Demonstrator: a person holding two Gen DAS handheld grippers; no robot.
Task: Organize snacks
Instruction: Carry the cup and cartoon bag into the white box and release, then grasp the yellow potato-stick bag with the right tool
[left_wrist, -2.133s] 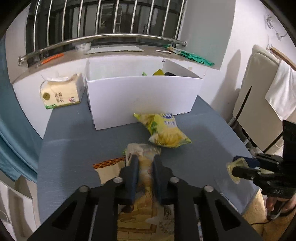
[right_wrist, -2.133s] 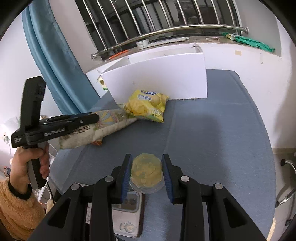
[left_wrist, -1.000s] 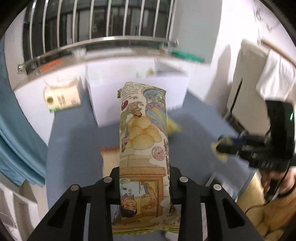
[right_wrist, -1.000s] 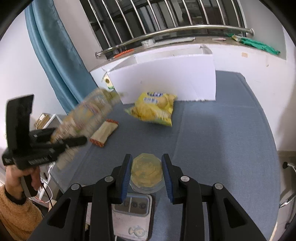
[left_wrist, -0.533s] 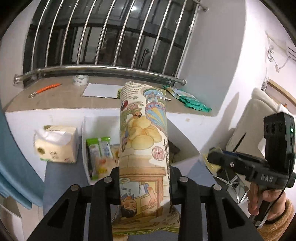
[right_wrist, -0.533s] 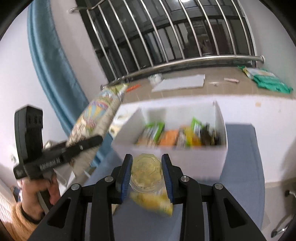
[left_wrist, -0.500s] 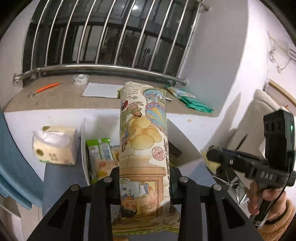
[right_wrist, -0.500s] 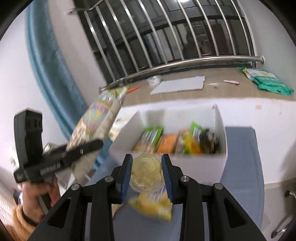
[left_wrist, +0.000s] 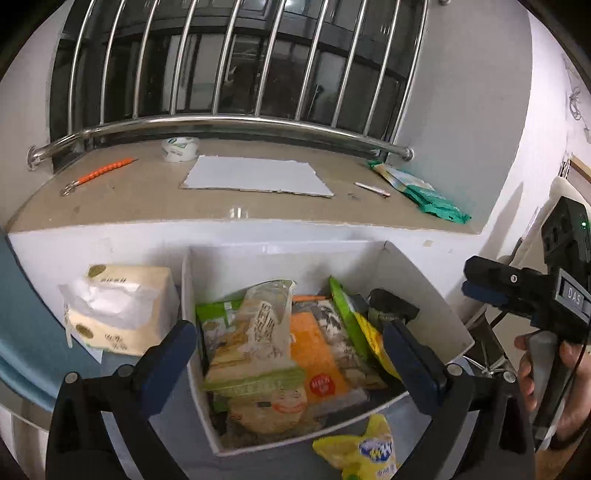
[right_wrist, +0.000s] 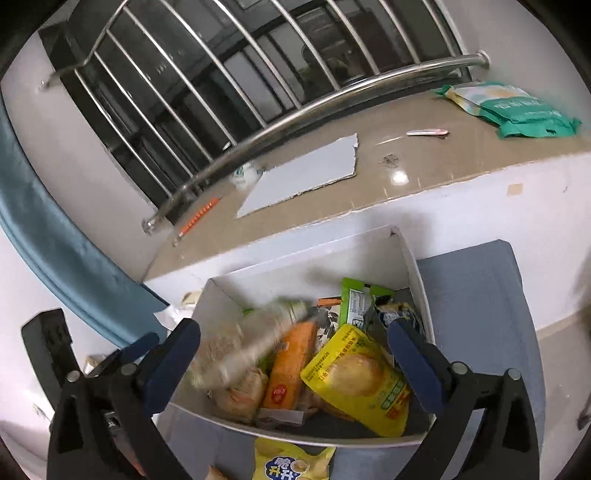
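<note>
A white cardboard box (left_wrist: 199, 354) (right_wrist: 413, 258) stands against the wall under the sill and holds several snack packs. The long illustrated snack bag (left_wrist: 258, 339) lies in its left part; in the right wrist view it (right_wrist: 243, 350) is blurred. A yellow pouch (right_wrist: 354, 380) lies in the box's right part. A yellow chip bag (left_wrist: 365, 452) (right_wrist: 291, 463) lies on the blue table in front of the box. My left gripper (left_wrist: 288, 358) is open and empty above the box. My right gripper (right_wrist: 295, 358) is open and empty above the box.
A tissue pack (left_wrist: 118, 314) sits left of the box. The window sill (left_wrist: 147, 203) behind carries a tape roll (left_wrist: 180, 148), a white sheet (left_wrist: 258, 177) and a green packet (left_wrist: 424, 195). A blue curtain (right_wrist: 55, 236) hangs at the left.
Both grippers have opened over the box. The long illustrated bag has left my left gripper and the small yellow pouch has left my right gripper; both now lie in the box.
</note>
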